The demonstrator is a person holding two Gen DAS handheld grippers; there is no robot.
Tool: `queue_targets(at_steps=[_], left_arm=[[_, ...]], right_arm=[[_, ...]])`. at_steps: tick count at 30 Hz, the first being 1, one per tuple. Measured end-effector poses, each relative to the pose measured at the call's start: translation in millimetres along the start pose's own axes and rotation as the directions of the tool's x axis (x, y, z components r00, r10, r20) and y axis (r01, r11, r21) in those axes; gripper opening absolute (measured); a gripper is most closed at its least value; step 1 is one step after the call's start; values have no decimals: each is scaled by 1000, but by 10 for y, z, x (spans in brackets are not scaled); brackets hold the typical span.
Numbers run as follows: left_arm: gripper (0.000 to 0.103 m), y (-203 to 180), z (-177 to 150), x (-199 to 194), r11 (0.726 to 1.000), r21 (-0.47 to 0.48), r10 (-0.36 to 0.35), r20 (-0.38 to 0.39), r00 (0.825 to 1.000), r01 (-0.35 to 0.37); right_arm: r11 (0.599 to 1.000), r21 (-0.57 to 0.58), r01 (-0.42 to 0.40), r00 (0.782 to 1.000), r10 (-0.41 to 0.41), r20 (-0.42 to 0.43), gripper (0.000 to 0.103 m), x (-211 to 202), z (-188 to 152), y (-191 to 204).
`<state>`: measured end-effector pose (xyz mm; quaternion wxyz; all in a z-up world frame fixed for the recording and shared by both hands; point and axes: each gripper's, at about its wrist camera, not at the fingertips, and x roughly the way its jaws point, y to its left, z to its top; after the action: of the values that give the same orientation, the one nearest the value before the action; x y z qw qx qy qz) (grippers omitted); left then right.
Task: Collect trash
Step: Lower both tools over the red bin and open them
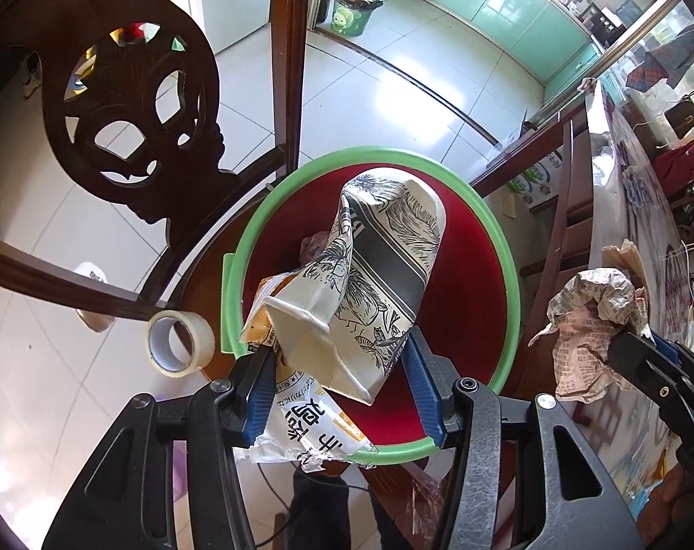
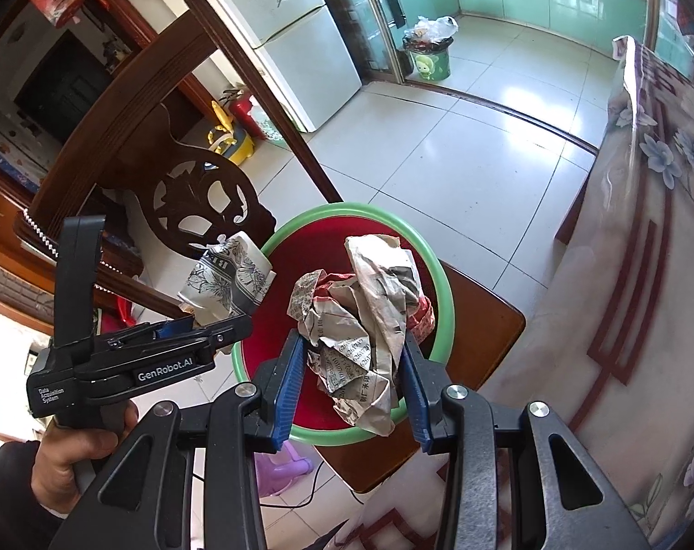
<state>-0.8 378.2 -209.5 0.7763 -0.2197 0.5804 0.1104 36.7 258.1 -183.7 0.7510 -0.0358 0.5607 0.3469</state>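
My left gripper [image 1: 338, 353] is shut on a crushed paper cup [image 1: 374, 266] printed with black leaf drawings, together with a yellow-and-white snack wrapper [image 1: 296, 408]. Both hang over a red bin with a green rim [image 1: 498, 238]. In the right wrist view my right gripper [image 2: 354, 357] is shut on a crumpled newspaper wad [image 2: 370, 321] above the same green-rimmed bin [image 2: 443, 275]. The left gripper [image 2: 200, 325] shows there at the bin's left edge with the cup [image 2: 230, 279]. The newspaper wad [image 1: 590, 321] shows at the right in the left wrist view. A scrap lies inside the bin.
The bin stands on a dark wooden chair seat [image 2: 480, 343]. A carved chair back [image 1: 131, 105] rises to the left; a tape roll [image 1: 179, 341] hangs on it. A table with a floral cloth [image 2: 645, 229] runs along the right. A second green bin [image 2: 432, 57] stands far off by the kitchen.
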Motion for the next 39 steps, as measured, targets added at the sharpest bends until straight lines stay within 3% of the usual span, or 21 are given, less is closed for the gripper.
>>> queue_targets(at_steps=[6, 21, 39], left_arm=[[52, 35, -18, 16, 1000, 16, 19, -1, 1000, -19], [52, 257, -161, 200, 998, -61, 3, -15, 1000, -4], [52, 144, -62, 281, 999, -8, 41, -44, 998, -42]], right_arm=[[998, -66, 4, 1000, -4, -7, 38, -37, -8, 121], [984, -167, 57, 994, -71, -82, 38, 342, 19, 363], [991, -128, 47, 997, -55, -57, 38, 328, 1, 254]])
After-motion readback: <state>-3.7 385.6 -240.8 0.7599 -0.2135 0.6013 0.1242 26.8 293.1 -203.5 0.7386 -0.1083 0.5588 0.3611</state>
